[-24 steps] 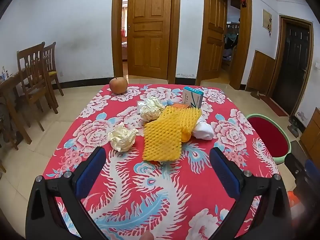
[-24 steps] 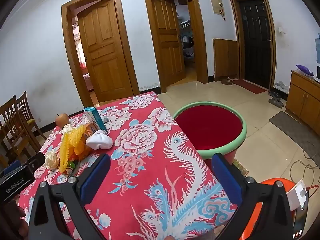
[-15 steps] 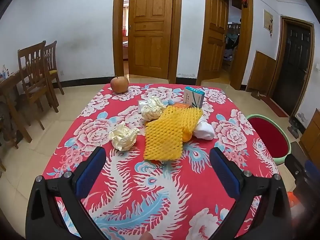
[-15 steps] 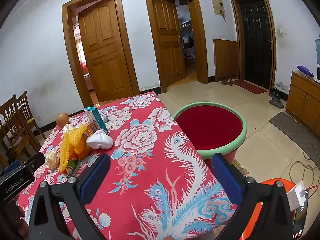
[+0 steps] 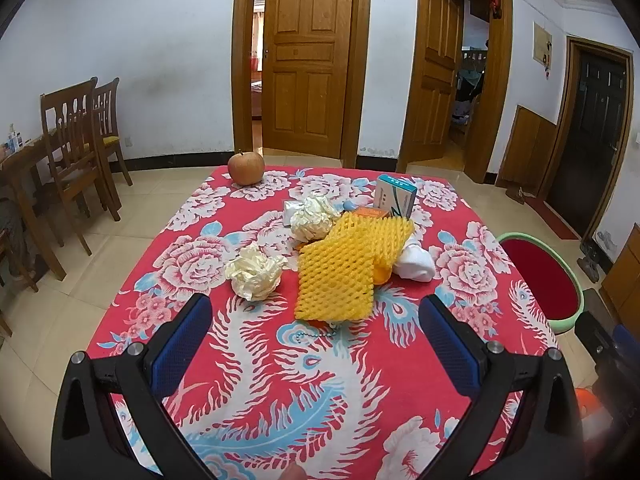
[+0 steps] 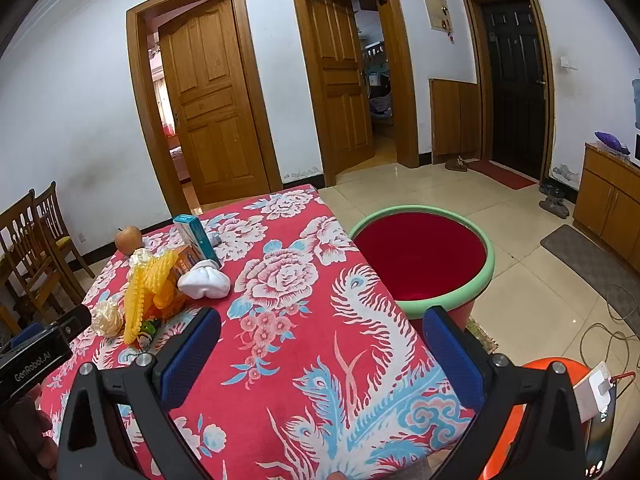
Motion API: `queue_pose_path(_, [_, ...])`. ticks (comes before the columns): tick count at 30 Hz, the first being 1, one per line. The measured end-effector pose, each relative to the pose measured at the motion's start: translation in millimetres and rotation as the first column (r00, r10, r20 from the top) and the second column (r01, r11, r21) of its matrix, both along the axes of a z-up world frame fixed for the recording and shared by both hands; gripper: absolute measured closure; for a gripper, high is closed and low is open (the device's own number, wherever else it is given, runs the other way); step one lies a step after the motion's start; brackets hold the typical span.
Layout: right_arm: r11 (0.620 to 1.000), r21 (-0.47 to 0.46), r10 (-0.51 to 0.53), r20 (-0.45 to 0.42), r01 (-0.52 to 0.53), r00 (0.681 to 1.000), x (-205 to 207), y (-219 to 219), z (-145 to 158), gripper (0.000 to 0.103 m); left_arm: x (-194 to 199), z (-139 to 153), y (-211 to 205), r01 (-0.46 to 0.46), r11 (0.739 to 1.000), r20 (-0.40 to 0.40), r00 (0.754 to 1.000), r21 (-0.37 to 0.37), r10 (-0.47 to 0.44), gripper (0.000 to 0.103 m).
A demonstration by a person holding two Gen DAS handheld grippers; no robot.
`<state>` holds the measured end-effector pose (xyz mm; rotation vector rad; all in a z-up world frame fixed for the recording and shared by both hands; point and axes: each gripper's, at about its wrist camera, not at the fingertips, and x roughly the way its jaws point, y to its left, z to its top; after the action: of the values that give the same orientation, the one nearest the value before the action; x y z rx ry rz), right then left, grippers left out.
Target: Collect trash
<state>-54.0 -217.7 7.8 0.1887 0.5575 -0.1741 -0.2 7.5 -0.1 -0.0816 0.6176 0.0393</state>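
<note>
I held the left gripper (image 5: 314,314) and the right gripper (image 6: 320,330) over the near edge of the table, jaws of both spread wide and empty. The trash lay mid-table: two crumpled cream paper wads (image 5: 255,273), yellow foam fruit netting (image 5: 340,276), a white balled sock-like bundle (image 5: 414,264) and a teal-and-white carton (image 5: 394,199). The risk, as I judged it, was the springy netting slipping free or dragging hidden pieces beneath it, or my sweeping up the reddish apple (image 5: 245,168) at the far edge. The red floral tablecloth (image 5: 280,380) could bunch. A green-rimmed red basin (image 6: 420,258) waited right of the table, on a tiled floor with wooden doors beyond.
</note>
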Motion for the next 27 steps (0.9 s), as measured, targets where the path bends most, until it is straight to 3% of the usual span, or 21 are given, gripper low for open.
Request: queue_pose_path(27, [1.000,-0.019,0.011,0.006,-0.011,1.000,-2.2,8.9,2.5,0.000,-2.8,-0.3,6.5,-0.008,1.000,-0.005,1.000,-0.007,0.008,0.001])
